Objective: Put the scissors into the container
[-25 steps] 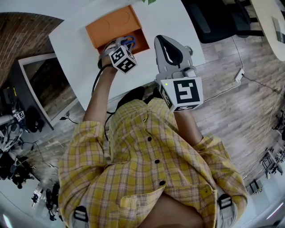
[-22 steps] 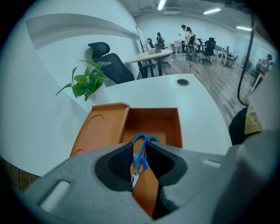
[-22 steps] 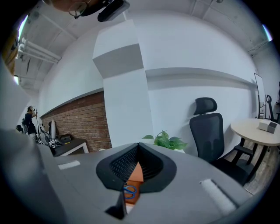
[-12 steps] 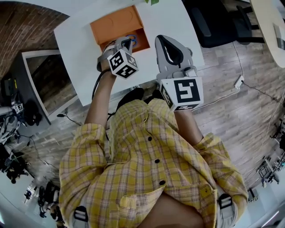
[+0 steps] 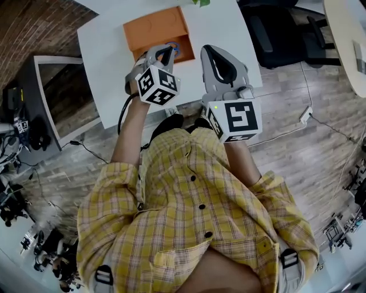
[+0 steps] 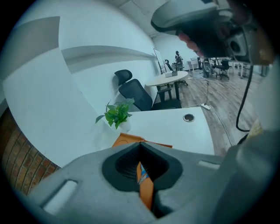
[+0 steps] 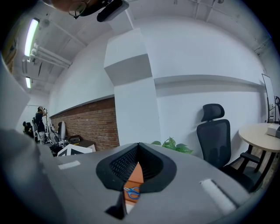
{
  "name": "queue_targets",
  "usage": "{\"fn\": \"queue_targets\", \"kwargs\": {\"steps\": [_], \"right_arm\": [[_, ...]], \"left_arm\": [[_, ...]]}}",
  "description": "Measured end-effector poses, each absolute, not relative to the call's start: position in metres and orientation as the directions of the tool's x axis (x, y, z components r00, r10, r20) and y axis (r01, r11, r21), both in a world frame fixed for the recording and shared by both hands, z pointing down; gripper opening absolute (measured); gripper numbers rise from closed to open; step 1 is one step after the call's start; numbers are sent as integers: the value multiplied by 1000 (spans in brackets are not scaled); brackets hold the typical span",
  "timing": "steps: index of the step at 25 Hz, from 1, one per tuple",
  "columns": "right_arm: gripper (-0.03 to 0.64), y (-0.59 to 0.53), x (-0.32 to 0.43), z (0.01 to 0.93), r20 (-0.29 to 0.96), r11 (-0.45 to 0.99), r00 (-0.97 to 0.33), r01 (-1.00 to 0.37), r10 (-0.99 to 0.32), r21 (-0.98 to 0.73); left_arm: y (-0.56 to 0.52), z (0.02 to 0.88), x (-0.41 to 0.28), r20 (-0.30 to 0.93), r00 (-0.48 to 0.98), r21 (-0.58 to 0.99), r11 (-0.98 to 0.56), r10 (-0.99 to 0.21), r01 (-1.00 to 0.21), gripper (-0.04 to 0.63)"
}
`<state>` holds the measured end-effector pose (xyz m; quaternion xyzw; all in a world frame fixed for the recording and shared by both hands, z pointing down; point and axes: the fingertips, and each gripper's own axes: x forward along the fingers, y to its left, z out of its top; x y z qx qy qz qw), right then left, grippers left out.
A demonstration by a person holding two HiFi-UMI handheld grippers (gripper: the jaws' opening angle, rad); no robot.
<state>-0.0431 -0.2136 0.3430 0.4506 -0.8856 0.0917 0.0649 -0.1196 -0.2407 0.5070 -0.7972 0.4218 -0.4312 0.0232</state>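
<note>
An orange container [image 5: 153,28] stands on the white table [image 5: 106,51]. The blue-handled scissors [image 5: 175,49] lie inside it at its near right corner, mostly hidden behind my left gripper [image 5: 166,51]. That gripper is shut and empty, just short of the container's near edge. Its own view shows the closed jaws [image 6: 140,146], with a sliver of the orange container [image 6: 146,192] and scissors [image 6: 141,175] through the slit. My right gripper [image 5: 213,52] hovers shut and empty to the right of the container. Below its jaws [image 7: 138,148] the scissors [image 7: 131,192] show in the container [image 7: 134,175].
A small green plant [image 5: 200,3] stands at the table's far edge, beyond the container. A black office chair [image 5: 274,28] is right of the table, and a dark cabinet [image 5: 60,97] is on the left. The person's yellow checked shirt [image 5: 194,212] fills the lower head view.
The left gripper has drawn back from over the container toward the person and its jaws have shut. The scissors stay in the container. The right gripper has hardly moved.
</note>
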Motion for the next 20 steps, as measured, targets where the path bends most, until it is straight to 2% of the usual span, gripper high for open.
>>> {"fn": "queue_targets", "kwargs": {"steps": [5,15,20], "right_arm": [[6,-204,-45,337,190,594,-599,-800,-778,-87],[6,-193,-46,325,165,611,-614,-788,-772,-75],[6,-192,-44,319,147,611,-615,-788,-775,-76]], "left_arm": [[-231,477,-119,621,270,-387,-587,-736,-711,3],[-211,411,-105,460,310,-254,-457,-832,-852,3],[-202,371,-100,362,340,-130,-409,-868,-903,3]]}}
